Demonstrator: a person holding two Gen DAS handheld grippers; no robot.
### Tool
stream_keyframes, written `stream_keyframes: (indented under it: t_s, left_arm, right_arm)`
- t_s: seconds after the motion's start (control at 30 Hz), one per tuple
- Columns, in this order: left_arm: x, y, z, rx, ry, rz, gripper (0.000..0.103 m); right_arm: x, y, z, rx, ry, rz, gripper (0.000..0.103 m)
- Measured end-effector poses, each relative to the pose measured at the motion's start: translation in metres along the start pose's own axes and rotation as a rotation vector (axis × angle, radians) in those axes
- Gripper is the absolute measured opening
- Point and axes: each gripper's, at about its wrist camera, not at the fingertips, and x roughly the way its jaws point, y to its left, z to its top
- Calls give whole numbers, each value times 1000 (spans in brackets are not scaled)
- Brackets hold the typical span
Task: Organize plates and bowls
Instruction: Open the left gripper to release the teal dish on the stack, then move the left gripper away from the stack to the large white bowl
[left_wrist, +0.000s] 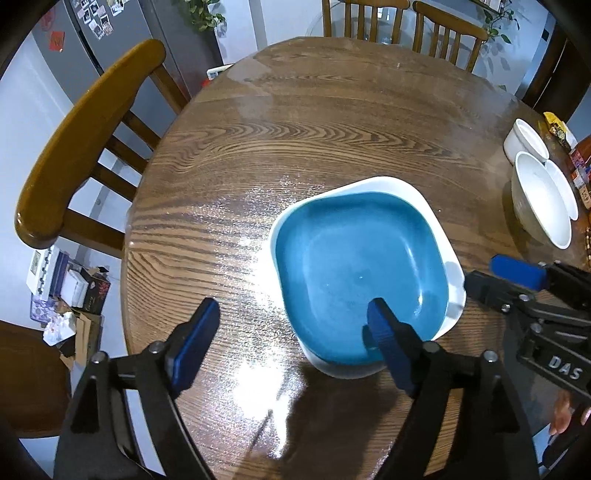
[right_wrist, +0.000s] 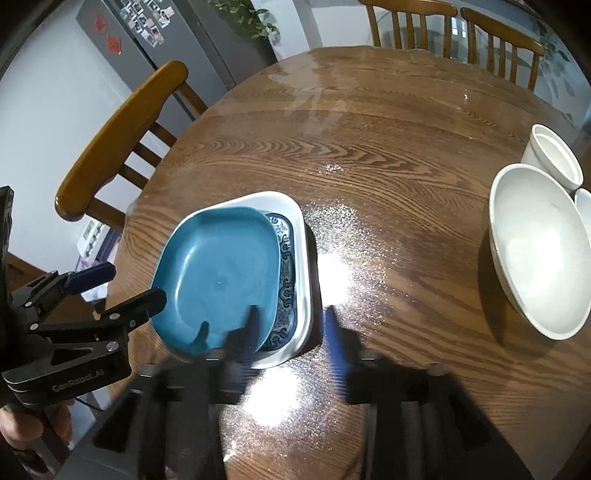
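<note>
Plates sat stacked near the near-left part of the round wooden table (right_wrist: 388, 155): blue plate (right_wrist: 218, 273) on top of a patterned plate (right_wrist: 286, 258), both resting in a white square plate (right_wrist: 295, 206), with the blue one shifted left so it overhung the stack. Left gripper (left_wrist: 295, 317) stood wide open, one pad over bare table and the other over the blue plate's near rim, holding nothing. Right gripper (right_wrist: 291, 325) was partly open and motion-blurred, its fingers straddling the near right edge of the stack; no pad visibly pressed on anything, so it read as released. White bowl (right_wrist: 539, 247) and a white cup (right_wrist: 554, 155) sat well apart at the far right, with a third white piece (right_wrist: 585, 206) just beside them, not yet gathered. Risks, as judgement: the off-centre blue plate could rock or slide if a finger clipped its rim on the way out; the glossy tabletop would let the whole stack skate if nudged; the grippers were close enough to knock each other. Readable text: "DAS" on the right tool in the left view, "GenRobot.AI" on the left tool in the right view.
</note>
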Motion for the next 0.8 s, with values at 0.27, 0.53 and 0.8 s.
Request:
stream_keyframes:
  t_s: [0.27,0.53,0.8]
  left_arm:
    - [-11,-7,-4,16,-36,36,95]
    - [-23,-21,-7,40,-66,52,100]
    - [-32,-42,-7,68,-93,40,100]
  right_arm:
    - [-14,-4,-2,21,-33,6,48]
    - [-27,-8,-5,30,-55,12,48]
    - [-45,-19,-11,49,-93,7,48]
